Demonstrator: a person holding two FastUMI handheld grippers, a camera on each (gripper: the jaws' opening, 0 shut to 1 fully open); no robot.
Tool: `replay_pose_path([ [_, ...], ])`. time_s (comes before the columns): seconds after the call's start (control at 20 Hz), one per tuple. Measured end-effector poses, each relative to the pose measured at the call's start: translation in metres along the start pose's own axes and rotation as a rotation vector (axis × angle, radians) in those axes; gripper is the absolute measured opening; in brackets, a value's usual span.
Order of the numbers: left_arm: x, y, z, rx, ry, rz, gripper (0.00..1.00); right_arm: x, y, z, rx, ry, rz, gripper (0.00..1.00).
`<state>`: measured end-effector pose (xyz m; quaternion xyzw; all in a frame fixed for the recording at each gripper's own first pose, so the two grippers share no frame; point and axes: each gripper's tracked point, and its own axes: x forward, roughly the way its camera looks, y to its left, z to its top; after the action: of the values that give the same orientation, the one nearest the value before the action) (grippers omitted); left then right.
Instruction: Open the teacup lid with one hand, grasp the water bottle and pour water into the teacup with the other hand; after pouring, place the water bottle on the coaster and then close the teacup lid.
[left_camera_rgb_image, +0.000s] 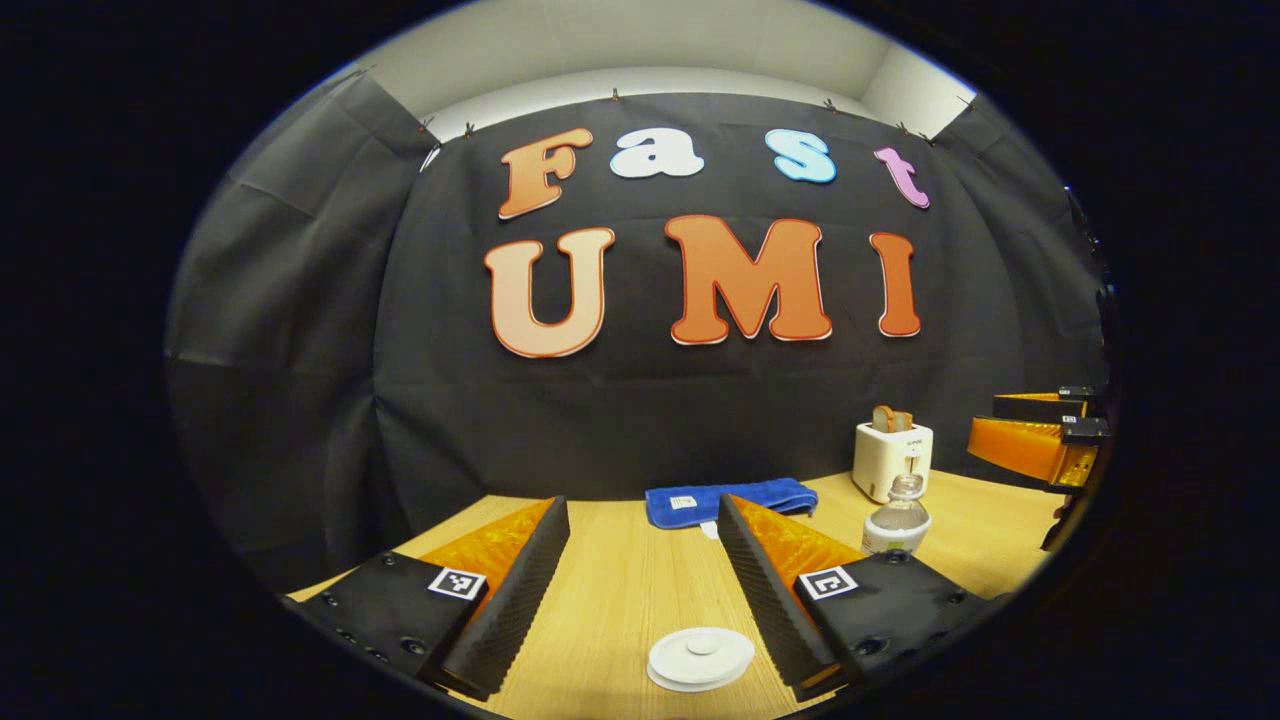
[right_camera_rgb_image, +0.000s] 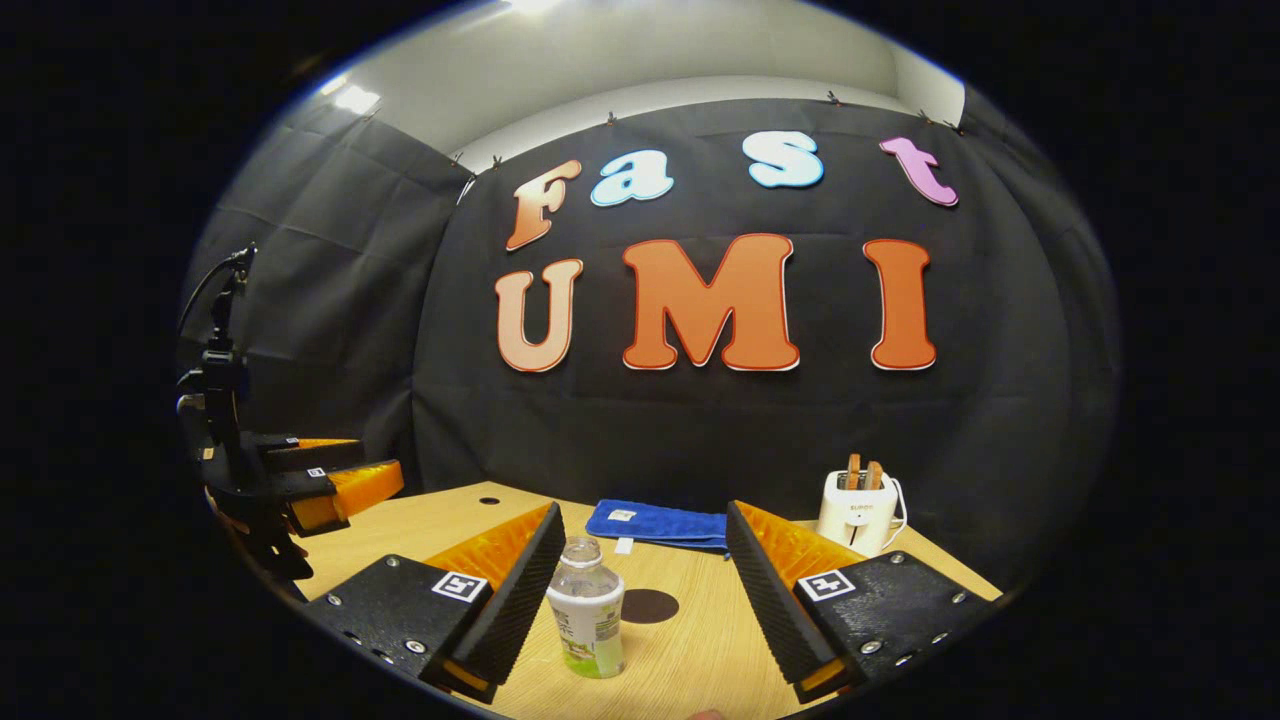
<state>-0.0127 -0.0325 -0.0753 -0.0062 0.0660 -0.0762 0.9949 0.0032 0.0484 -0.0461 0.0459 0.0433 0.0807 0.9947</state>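
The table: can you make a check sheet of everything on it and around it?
Surface: wooden table, with a small hole near its far left corner.
Job's things: teacup lid closed; water bottle upright, uncapped; dark round coaster bare.
Clutter: blue towel; toaster with toast in it.
Grippers: left gripper open above the lid; right gripper open around the bottle, not touching.
Cables: toaster's cord.
Surroundings: black cloth wall.
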Motion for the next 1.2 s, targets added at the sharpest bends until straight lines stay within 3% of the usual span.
replay_pose_path([
  [0.3,0.002,-0.01,-0.046,-0.03,0.092,-0.048,0.96,0.004,0.015,-0.036,-0.009,0.083,0.04,0.97],
  [0.85,0.011,-0.036,-0.126,0.057,0.272,-0.097,0.98,0.009,0.025,-0.068,-0.007,0.15,0.087,0.97],
  [0.95,0.015,-0.039,-0.14,0.07,0.303,-0.099,0.89,0.01,0.025,-0.071,-0.009,0.157,0.089,0.97],
  [1.1,0.016,-0.043,-0.15,0.105,0.335,-0.096,0.9,0.012,0.027,-0.08,-0.011,0.173,0.097,0.97],
  [1.2,0.018,-0.045,-0.157,0.115,0.353,-0.097,0.75,0.011,0.026,-0.084,-0.015,0.182,0.102,0.97],
])
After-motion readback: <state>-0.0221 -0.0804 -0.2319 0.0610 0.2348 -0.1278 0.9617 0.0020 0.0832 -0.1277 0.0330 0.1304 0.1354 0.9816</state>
